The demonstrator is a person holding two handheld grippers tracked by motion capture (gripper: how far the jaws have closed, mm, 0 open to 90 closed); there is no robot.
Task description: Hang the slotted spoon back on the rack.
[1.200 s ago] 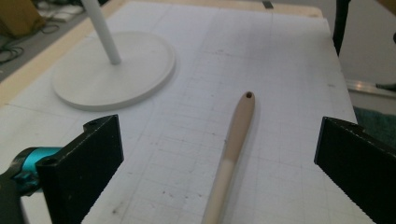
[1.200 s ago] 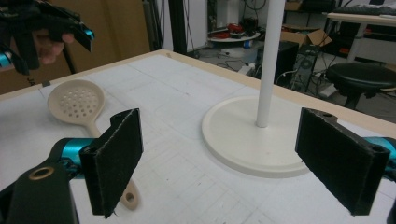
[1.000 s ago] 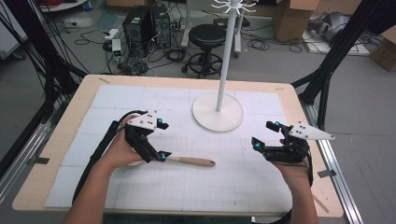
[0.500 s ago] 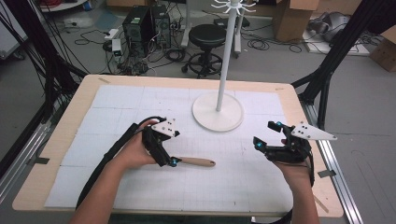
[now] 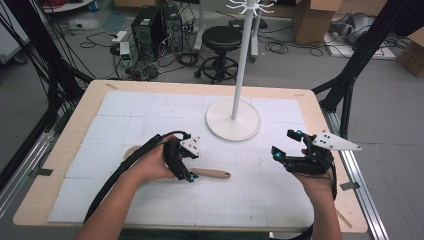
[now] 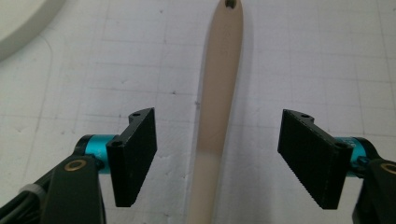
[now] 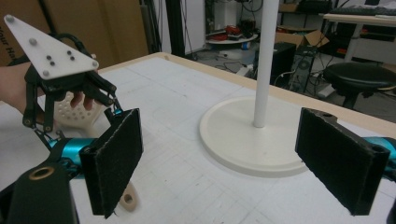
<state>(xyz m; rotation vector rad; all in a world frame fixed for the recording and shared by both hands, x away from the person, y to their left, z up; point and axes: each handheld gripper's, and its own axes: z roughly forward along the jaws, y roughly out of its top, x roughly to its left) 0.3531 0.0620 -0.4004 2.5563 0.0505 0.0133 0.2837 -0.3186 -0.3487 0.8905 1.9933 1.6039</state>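
A beige slotted spatula lies flat on the white mat, its handle (image 5: 214, 174) pointing right and its head (image 5: 131, 151) partly hidden under the left hand. My left gripper (image 5: 187, 175) is low over the handle. In the left gripper view the handle (image 6: 220, 93) runs up between the two pads (image 6: 135, 154), with a gap on each side. The jaws have just been closing around it, but neither pad touches it. My right gripper (image 5: 283, 144) hovers open and empty near the table's right side. In the right gripper view, the right gripper (image 7: 219, 158) faces the left gripper (image 7: 70, 88) and the spatula head (image 7: 77, 114).
A white stand with a round base (image 5: 233, 122) and a tall pole (image 5: 241, 60) rises at the back centre of the mat, and its base (image 7: 252, 140) sits close ahead of the right gripper. The table edge (image 5: 345, 175) runs just right of the right hand.
The left hand has moved right and down onto the spatula handle, and its jaws have narrowed around it. The right hand has stayed put.
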